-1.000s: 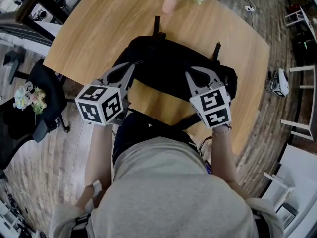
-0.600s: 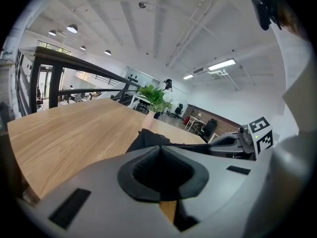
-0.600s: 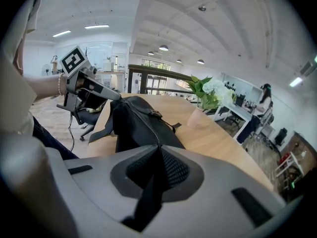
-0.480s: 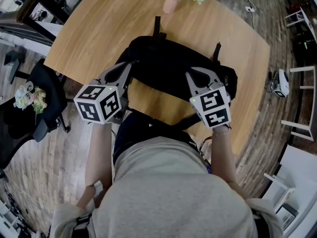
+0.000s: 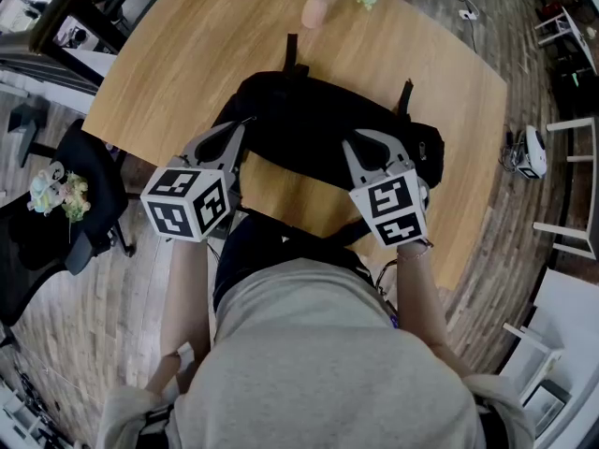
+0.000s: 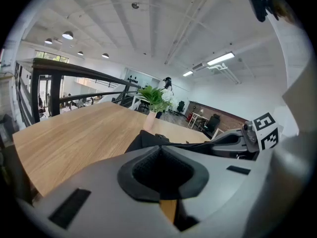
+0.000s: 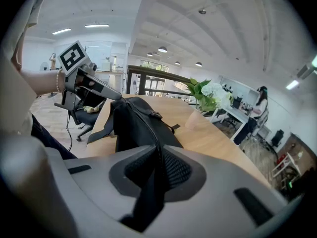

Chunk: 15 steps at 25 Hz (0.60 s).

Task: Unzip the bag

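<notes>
Left gripper (image 5: 243, 126): sat at the left end of the bag (image 5: 318, 129), by the near left edge of the tabletop (image 5: 206, 45). Its jaws were pressed together right against the black fabric. Whether a fold was caught between them could not be told.

Bag: black, it lay lengthwise across the near half of the tabletop, between the two grippers. It was well apart from the vase (image 5: 316, 9) at the far edge.

Zipper (image 7: 157, 133): ran along the bag's top ridge and looked closed as far as it showed.

Right gripper (image 5: 356, 138): was at the bag's right end. Its jaws had just been opening and stood slightly spread, with the zipper seam between them but apparently not pinched.

Step in hand: probably the set-up, bracing one end and hunting for the pull. No unzipping looked done.

Next move: likely called for the right jaws to close squarely on the pull tab. They would then draw it along the seam while the left end was held taut.
</notes>
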Tool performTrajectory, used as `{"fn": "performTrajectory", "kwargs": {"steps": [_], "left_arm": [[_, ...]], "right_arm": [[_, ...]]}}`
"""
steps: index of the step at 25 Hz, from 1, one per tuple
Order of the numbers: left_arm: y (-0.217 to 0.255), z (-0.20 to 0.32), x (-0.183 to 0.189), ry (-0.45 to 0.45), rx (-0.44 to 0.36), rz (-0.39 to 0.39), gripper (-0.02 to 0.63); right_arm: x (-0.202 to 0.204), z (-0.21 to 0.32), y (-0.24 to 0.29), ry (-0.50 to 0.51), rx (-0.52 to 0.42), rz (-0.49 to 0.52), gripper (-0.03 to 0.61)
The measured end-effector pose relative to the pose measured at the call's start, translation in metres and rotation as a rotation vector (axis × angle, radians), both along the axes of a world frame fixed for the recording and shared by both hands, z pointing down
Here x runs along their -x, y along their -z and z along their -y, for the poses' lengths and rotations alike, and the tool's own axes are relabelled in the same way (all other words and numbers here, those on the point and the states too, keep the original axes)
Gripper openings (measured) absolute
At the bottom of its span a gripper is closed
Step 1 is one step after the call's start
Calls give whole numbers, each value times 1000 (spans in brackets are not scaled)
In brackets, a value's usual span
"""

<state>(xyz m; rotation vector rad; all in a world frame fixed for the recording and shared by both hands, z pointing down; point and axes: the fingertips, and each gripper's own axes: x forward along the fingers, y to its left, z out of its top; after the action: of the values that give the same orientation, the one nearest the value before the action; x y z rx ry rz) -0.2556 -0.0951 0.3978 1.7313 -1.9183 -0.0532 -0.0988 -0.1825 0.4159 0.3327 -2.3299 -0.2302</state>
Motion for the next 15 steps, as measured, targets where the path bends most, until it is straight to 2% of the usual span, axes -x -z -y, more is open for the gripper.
{"fn": "performTrajectory", "kwargs": {"steps": [9, 15], "left_arm": [[20, 4, -11, -38, -9, 63, 23], [29, 17, -34, -110, -21, 64, 23]], "right_arm": [[-4, -4, 8, -44, 31, 68, 113], [-3, -3, 30, -128, 155, 302, 121]]}}
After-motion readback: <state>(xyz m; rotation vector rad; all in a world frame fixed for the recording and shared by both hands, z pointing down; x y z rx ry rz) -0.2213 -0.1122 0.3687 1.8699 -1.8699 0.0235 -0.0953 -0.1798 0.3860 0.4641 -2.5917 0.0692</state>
